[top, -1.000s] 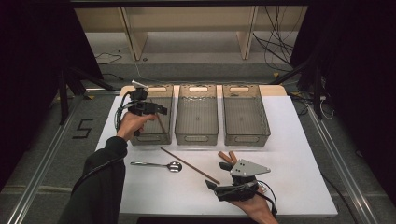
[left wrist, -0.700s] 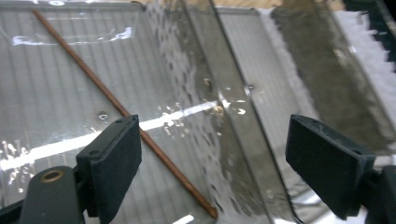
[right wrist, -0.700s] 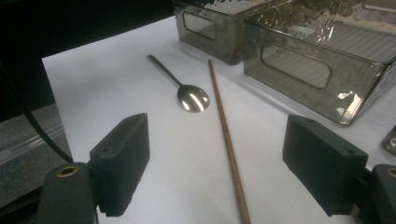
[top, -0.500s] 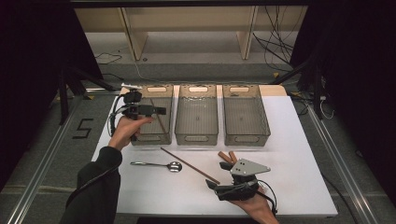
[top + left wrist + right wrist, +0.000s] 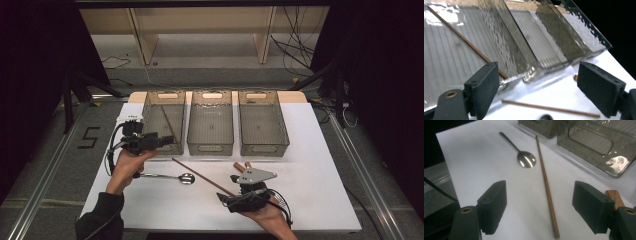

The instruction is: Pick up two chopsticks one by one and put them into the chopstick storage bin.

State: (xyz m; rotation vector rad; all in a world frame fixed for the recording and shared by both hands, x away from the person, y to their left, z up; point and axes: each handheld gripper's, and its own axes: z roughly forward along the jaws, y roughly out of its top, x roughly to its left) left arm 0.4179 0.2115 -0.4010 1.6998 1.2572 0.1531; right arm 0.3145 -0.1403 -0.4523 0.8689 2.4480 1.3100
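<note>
Brown chopstick (image 5: 202,176) lies flat, diagonal, mid-front of table, by steel spoon (image 5: 165,176). 2nd chopstick (image 5: 168,127) leans in left bin (image 5: 150,116).

lab | white table (image 5: 320,165) | dark curtains (image 5: 380,60) | floor cables (image 5: 295,50)

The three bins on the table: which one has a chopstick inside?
The left bin, nearest the left tongs. A chopstick lies in it; the middle bin and the right bin hold nothing.

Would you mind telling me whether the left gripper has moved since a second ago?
Yes. The left gripper has drawn back from above the left bin toward the person, and is now at that bin's near left corner, above the spoon.
</note>
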